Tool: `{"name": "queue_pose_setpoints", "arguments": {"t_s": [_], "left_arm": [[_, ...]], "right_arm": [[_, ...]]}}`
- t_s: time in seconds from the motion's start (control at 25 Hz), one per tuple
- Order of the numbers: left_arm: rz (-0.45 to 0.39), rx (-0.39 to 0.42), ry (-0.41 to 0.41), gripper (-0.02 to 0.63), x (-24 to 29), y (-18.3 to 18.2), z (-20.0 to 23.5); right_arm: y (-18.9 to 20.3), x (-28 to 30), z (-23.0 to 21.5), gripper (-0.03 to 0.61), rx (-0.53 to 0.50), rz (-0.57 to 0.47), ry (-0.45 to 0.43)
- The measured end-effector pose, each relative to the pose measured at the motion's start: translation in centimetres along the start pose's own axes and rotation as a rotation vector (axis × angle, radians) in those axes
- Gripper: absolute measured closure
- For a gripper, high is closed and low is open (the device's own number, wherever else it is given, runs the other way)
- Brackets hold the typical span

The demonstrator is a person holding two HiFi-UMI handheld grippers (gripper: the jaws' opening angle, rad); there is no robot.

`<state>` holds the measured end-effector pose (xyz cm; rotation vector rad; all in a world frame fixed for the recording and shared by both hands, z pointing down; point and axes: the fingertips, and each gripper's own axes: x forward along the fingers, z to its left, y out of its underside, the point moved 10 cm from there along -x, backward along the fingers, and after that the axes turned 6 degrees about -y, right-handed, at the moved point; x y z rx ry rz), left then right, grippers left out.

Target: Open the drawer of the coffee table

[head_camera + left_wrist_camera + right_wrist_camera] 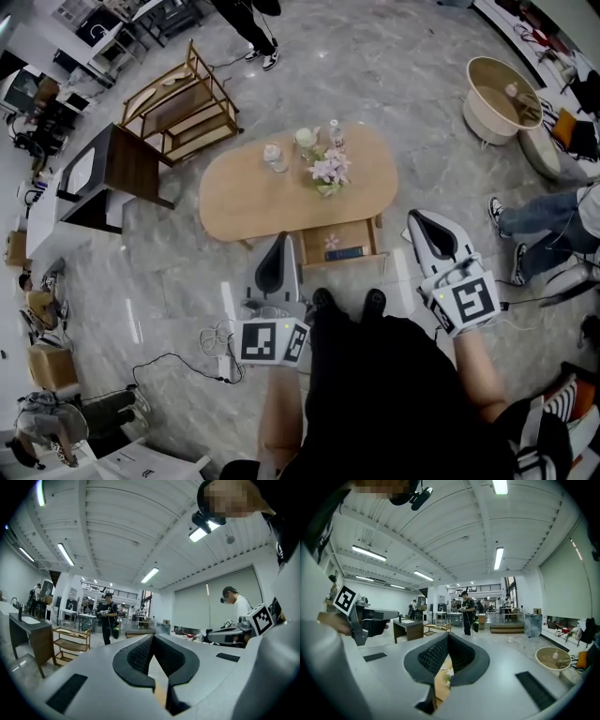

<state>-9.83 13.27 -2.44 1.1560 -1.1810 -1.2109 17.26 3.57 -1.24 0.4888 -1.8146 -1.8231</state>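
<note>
1. The drawer (359, 234) stands pulled out at the coffee table's (244, 192) near edge, holding a small pink thing (332, 241) and a flat dark thing (344, 252).
2. A flower bunch (328, 169) sits mid-tabletop.
3. The left gripper (280, 241) and the right gripper (416, 219) are both clenched on nothing, clear of the drawer.

Wood drawer (361, 234) open, coffee tbl (262, 192) front
</note>
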Motion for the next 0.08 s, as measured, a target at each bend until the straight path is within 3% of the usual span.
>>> {"name": "queue_pose_setpoints", "arguments": {"t_s": [0.08], "left_arm": [[-0.001, -0.001, 0.000, 0.600, 0.01, -0.06, 0.13]], "right_arm": [[-0.09, 0.09, 0.03, 0.566, -0.003, -0.002, -0.001]]}}
